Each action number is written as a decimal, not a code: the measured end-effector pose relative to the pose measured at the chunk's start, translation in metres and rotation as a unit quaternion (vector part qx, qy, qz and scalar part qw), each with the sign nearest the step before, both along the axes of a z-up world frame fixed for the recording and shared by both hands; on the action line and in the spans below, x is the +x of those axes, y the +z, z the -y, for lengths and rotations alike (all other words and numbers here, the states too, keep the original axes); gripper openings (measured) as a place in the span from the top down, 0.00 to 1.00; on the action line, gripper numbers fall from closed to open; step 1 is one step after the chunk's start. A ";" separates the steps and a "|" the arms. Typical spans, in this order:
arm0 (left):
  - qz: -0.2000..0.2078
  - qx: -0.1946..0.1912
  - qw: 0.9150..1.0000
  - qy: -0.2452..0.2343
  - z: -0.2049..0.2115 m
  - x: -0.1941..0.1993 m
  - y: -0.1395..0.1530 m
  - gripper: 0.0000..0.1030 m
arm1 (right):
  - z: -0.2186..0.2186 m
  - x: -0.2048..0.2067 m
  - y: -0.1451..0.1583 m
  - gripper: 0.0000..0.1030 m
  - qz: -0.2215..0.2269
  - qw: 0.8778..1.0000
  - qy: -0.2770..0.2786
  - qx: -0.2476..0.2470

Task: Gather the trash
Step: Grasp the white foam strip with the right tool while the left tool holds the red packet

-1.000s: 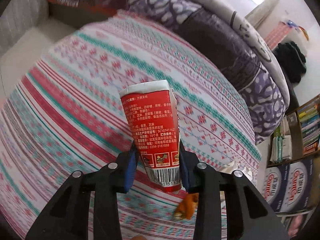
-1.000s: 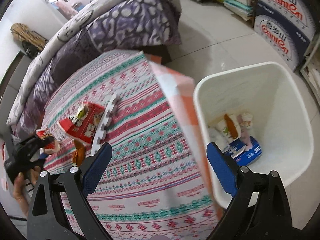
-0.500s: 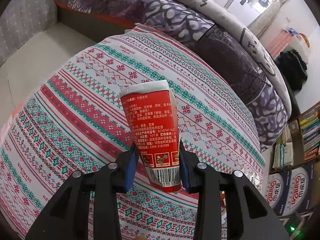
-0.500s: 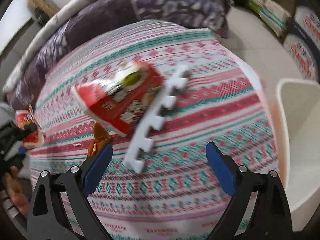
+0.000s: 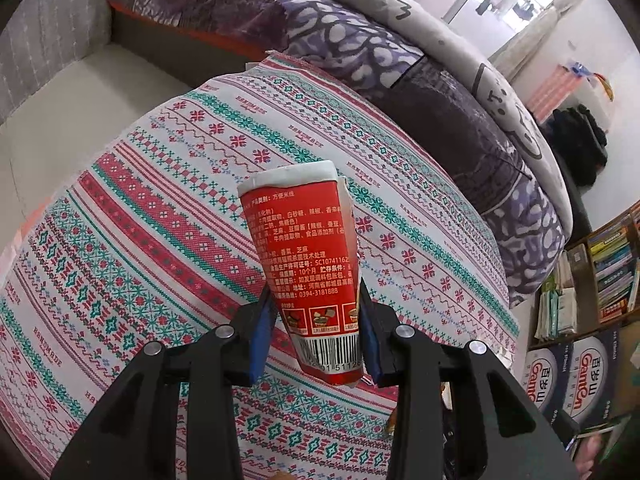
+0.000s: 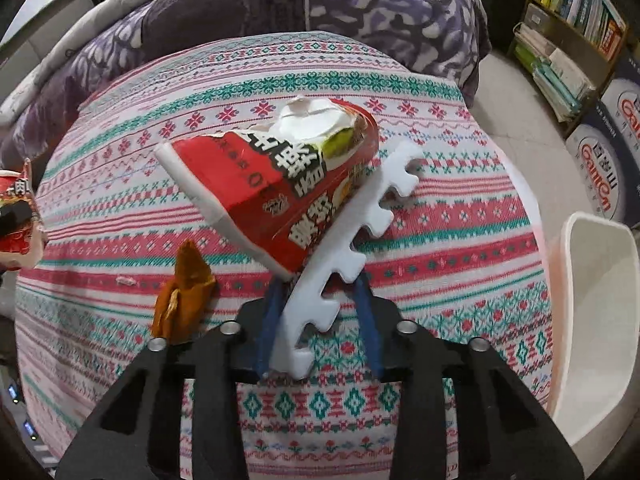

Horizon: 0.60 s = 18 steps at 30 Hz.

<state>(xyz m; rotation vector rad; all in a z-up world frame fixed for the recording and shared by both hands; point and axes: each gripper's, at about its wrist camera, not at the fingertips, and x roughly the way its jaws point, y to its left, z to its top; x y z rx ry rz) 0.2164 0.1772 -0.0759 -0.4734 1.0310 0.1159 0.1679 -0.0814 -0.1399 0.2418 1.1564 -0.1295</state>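
Right hand-held gripper [image 6: 318,320] jaws just closed, now clamping white foam strip [image 6: 352,248]; lift straight, clear red noodle packet [image 6: 276,196]. Left hand-held gripper [image 5: 318,332] grips red paper cup [image 5: 308,264].

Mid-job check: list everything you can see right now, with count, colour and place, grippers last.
Flattened red paper cup: one, red with white rim, clamped in the left gripper.
Torn red paper carton: one, red and white, on the tablecloth, partly over the foam strip.
Notched white foam strip: one, white, on the cloth between the right gripper's fingers.
Orange peel scrap: one, orange, beside the carton.
Patterned tablecloth: one, red, green, white.
White plastic bin: one, right of table.
Purple quilt: one, behind.
Blue printed boxes: two, floor.
Left gripper: shut on cup.
Right gripper: just closing around the strip.
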 end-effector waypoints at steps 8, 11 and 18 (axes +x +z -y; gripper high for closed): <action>0.010 0.011 1.000 -0.001 -0.001 -0.011 0.010 0.64 | 0.008 -0.026 0.011 0.77 0.004 1.000 -0.002 0.026; 0.014 0.016 1.000 -0.003 0.000 -0.016 0.014 0.64 | 0.011 -0.034 0.032 0.77 0.029 0.999 0.000 0.037; 0.027 0.040 0.999 -0.016 0.011 -0.032 0.025 0.64 | 0.014 -0.050 0.087 0.77 0.097 0.994 0.017 0.052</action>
